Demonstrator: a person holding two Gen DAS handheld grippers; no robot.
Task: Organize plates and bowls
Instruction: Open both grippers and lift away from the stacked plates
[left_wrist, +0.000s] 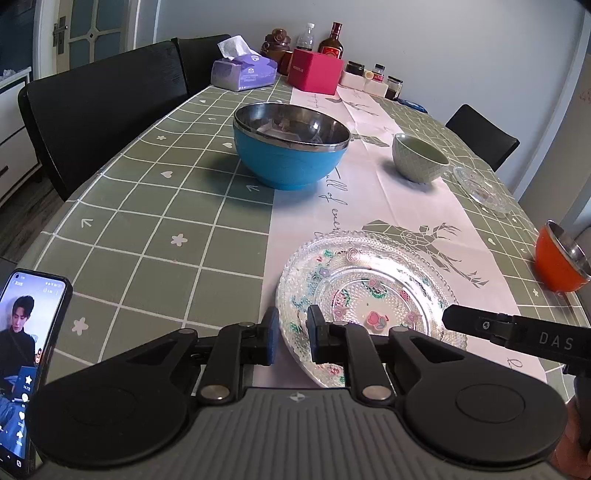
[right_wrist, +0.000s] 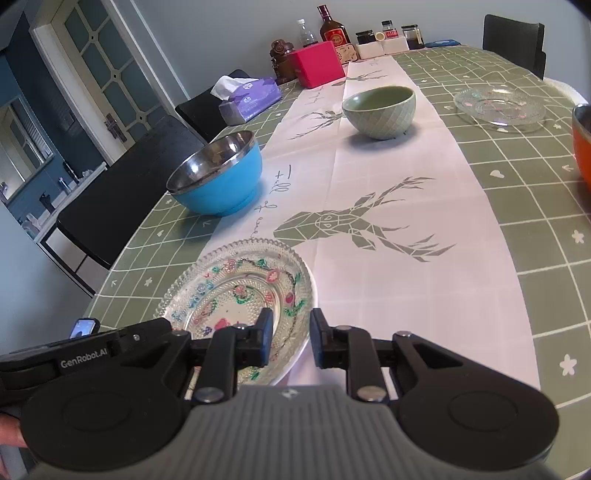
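Left gripper (left_wrist: 291, 334): we see its two blue-padded fingers spread apart, straddling the near-left rim of the patterned glass plate (left_wrist: 365, 291); one finger lies outside the rim, the other over the plate's inner slope. Whether either pad touches the glass we cannot tell.

Right gripper (right_wrist: 291, 338): fingers parted with nothing between them; the left finger overlaps the near-right edge of the same plate (right_wrist: 240, 291), the right finger sits over the white runner (right_wrist: 388, 206).

Patterned glass plate: it lies flat on the runner at the near end of the table, between both grippers, with painted flowers and a beaded rim.

Blue bowl (left_wrist: 290, 146): steel-lined, upright on the green checked tablecloth (left_wrist: 147, 206), just at the runner's left edge, well beyond the plate.

Green bowl (left_wrist: 419, 157): ceramic, upright on the runner, farther along and to the right of the blue bowl.

Second glass plate (right_wrist: 498, 105): we find it flat on the tablecloth, to the right of the green bowl.

Orange bowl (left_wrist: 559, 258): steel-lined, at the table's right edge, partly cut off in both views.

Phone (left_wrist: 26, 362): screen lit, at the near-left corner.

Far end: a tissue pack (left_wrist: 243, 72), a pink box (left_wrist: 316, 70), bottles and jars by the wall.

Chairs (left_wrist: 107, 110): black, along the left side.
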